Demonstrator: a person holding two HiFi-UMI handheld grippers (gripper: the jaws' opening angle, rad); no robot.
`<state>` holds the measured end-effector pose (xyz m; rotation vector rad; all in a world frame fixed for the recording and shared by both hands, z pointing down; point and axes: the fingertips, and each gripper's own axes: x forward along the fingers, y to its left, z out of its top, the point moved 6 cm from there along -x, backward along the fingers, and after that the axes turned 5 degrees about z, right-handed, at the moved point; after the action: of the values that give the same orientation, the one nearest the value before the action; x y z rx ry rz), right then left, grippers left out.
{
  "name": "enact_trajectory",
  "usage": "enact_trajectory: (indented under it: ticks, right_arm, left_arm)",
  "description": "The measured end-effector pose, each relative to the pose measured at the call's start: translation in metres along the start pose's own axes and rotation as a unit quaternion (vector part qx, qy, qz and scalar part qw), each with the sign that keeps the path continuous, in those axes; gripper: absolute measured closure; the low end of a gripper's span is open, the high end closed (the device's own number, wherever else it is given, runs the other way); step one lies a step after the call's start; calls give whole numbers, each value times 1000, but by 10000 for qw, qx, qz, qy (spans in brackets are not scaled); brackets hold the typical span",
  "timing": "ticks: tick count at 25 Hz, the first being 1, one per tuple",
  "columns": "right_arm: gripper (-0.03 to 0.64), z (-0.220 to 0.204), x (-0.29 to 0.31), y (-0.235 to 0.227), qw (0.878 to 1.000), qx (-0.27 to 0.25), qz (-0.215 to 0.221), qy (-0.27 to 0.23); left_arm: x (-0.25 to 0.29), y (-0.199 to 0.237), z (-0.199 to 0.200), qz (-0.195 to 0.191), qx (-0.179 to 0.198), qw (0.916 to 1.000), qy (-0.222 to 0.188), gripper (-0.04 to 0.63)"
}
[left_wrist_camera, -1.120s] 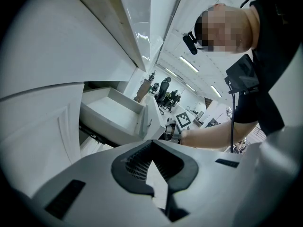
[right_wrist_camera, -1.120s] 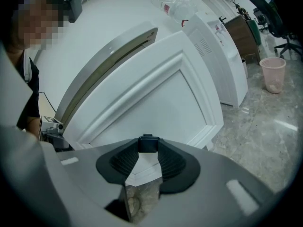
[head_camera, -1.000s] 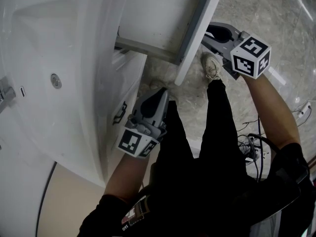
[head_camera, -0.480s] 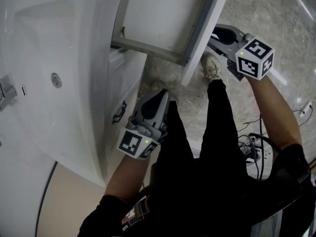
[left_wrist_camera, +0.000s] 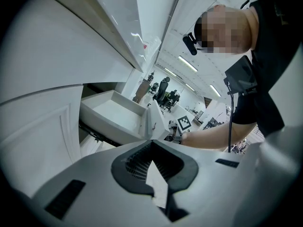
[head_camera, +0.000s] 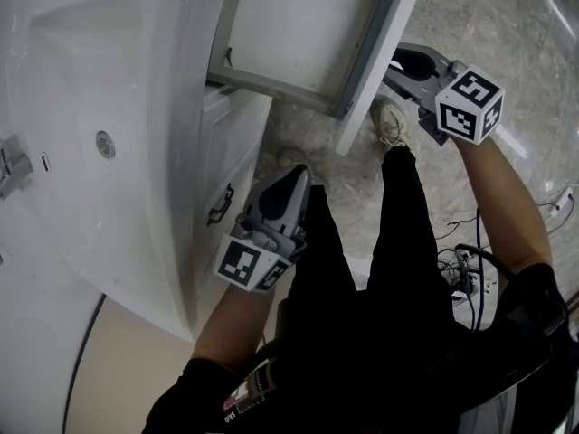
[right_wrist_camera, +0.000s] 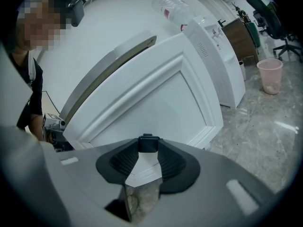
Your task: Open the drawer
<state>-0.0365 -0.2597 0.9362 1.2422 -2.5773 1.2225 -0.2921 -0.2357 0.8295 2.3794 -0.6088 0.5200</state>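
Note:
The white drawer [head_camera: 298,25] stands pulled out from the vanity, its front panel [head_camera: 380,52] at the right. My right gripper [head_camera: 398,61] is at the outside of that panel. In the right gripper view the panel [right_wrist_camera: 156,103] fills the frame and the small black handle [right_wrist_camera: 148,143] sits pinched between the tips of my right gripper [right_wrist_camera: 148,149], shut on it. My left gripper [head_camera: 294,174] hangs lower, beside the closed lower drawer and its dark handle [head_camera: 219,206], touching nothing. The pads of my left gripper [left_wrist_camera: 151,143] meet at the tips.
A white basin [head_camera: 54,80] with a drain [head_camera: 106,143] and a faucet [head_camera: 11,165] lies at the left. The person's legs and shoe [head_camera: 389,120] stand on the stone floor under the drawer. Cables [head_camera: 461,269] lie at the right. A water dispenser [right_wrist_camera: 222,56] and pink bin [right_wrist_camera: 270,74] stand behind.
The drawer front and my right gripper have shifted slightly outward to the right. My left gripper has stayed where it was.

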Motion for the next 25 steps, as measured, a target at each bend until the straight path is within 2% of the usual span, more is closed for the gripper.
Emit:
enact_trajectory:
  ticks: [6, 12, 20, 25]
  right_arm:
    - [492, -2, 0, -1, 9999, 63, 60, -107]
    - [488, 4, -2, 2, 9996, 2, -233, 127]
    - [476, 26, -32, 24, 9971, -245, -650, 322]
    - [487, 63, -65, 51, 9949, -424, -898, 165]
  left_arm:
    - [-3, 1, -2, 40, 20, 10000, 24, 595]
    - [-7, -4, 10, -2, -22, 9999, -104, 595]
    - [-26, -24, 50, -66, 105, 9994, -319, 595]
    - [-47, -42, 88, -98, 326, 9982, -502, 595]
